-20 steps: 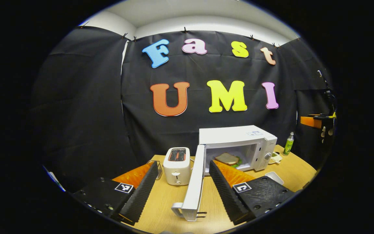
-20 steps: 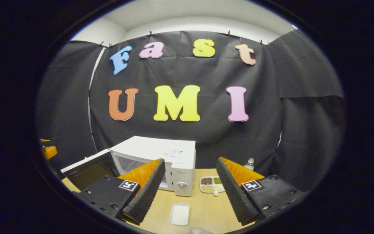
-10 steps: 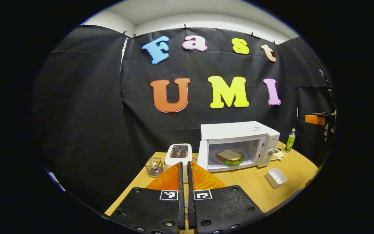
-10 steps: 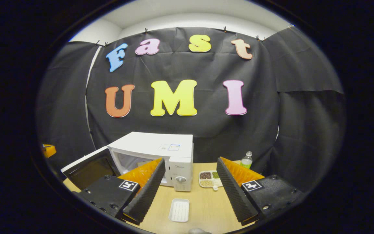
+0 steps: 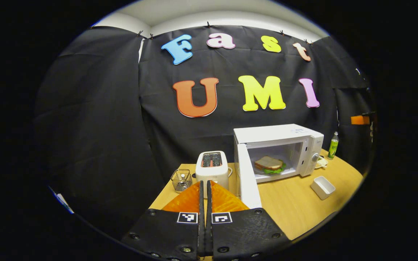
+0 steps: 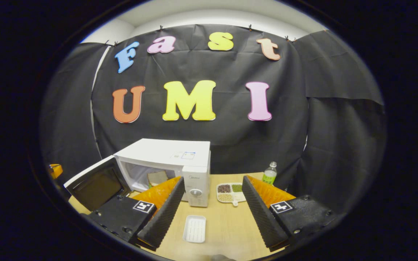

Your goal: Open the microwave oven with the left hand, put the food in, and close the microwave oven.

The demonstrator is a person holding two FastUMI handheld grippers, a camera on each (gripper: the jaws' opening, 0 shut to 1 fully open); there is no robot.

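**Sandwich sits inside open microwave as both grippers hang back**

Left gripper view: the left gripper [image 5: 205, 203] hovers over the near edge of the tabletop [image 5: 296, 206], its jaws pressed together with nothing between them. One white microwave oven [image 5: 279, 152] stands toward the far edge, its door [image 5: 248, 181] swung wide open toward the camera. One sandwich [image 5: 269, 164] rests inside the cavity. To its left are one white toaster [image 5: 212, 169] and one small wire basket [image 5: 181, 180]; to its right, one white tray [image 5: 322, 187] and one green bottle [image 5: 334, 145] near the far right corner.

Right gripper view: the right gripper [image 6: 212, 206] is held above the tabletop, jaws spread apart and empty. Between them lie one white tray and one divided dish [image 6: 230, 192] holding three kinds of grains.
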